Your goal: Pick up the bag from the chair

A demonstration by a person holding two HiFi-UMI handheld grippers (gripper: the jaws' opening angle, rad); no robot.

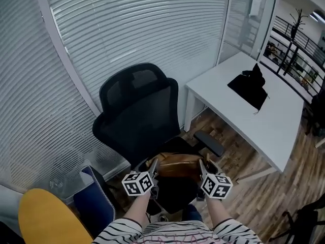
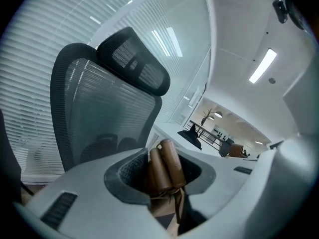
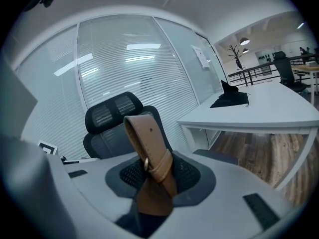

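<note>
Grip: left gripper (image 1: 153, 168) clamped on the rolled handles (image 2: 164, 166), right gripper (image 1: 202, 169) clamped on the buckled strap (image 3: 152, 151). Forearms (image 1: 136, 212) reached forward side by side. The brown bag (image 1: 177, 165) hung between them over the office chair (image 1: 137, 111) seat.

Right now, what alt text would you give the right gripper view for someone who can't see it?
The right gripper is clamped on a tan buckled strap that loops upward between its jaws. Behind stand a black mesh chair and window blinds, with a white desk to the right.
</note>
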